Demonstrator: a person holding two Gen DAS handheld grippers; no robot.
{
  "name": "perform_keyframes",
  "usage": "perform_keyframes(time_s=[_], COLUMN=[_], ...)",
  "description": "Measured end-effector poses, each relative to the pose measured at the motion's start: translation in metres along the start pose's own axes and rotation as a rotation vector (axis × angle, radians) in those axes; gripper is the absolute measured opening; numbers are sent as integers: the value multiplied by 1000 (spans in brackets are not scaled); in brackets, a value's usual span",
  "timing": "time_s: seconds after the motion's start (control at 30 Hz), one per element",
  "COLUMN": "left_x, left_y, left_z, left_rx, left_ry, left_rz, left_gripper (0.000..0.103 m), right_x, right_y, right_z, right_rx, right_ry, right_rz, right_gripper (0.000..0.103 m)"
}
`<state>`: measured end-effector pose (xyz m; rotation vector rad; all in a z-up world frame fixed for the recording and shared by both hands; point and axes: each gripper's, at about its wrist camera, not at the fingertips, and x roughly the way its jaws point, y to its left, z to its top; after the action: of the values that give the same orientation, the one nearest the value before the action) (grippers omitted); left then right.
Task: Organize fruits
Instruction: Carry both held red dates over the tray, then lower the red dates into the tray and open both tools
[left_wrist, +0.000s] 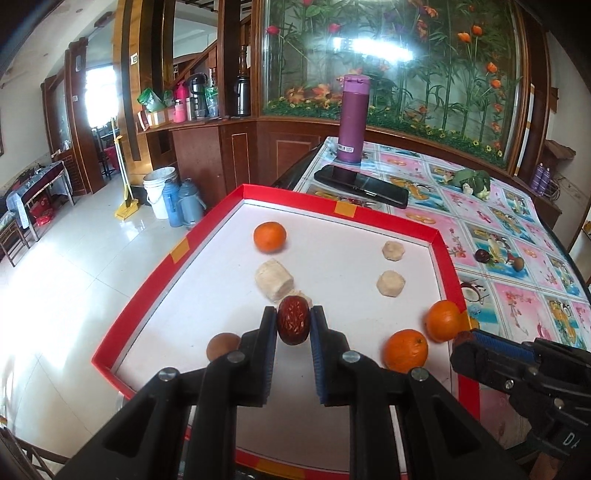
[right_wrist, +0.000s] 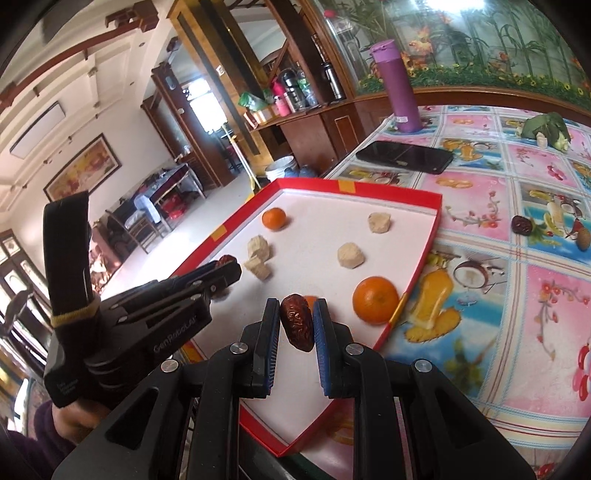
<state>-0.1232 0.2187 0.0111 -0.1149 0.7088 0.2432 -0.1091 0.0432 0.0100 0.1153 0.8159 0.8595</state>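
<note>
A red-rimmed white tray lies on the table; it also shows in the right wrist view. My left gripper is shut on a red date above the tray's near part. My right gripper is shut on a second red date over the tray's near right corner. In the tray lie three oranges, several pale peeled pieces and a brown round fruit. Another date lies on the tablecloth.
A purple flask and a black phone lie beyond the tray. A green leafy bundle sits at the far right of the flowered tablecloth. The table's left edge drops to a tiled floor.
</note>
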Motion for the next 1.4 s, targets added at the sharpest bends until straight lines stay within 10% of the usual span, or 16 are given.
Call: perform_keyframes(time_s=[1.4], left_x=[26], left_y=[3], left_z=[-8], left_rx=[94], left_ry=[92], left_rz=[70], left_gripper=[20], right_x=[43], right_y=[18], right_z=[-12], right_rx=[-120], right_ry=[176], right_rz=[-53], right_gripper=[18])
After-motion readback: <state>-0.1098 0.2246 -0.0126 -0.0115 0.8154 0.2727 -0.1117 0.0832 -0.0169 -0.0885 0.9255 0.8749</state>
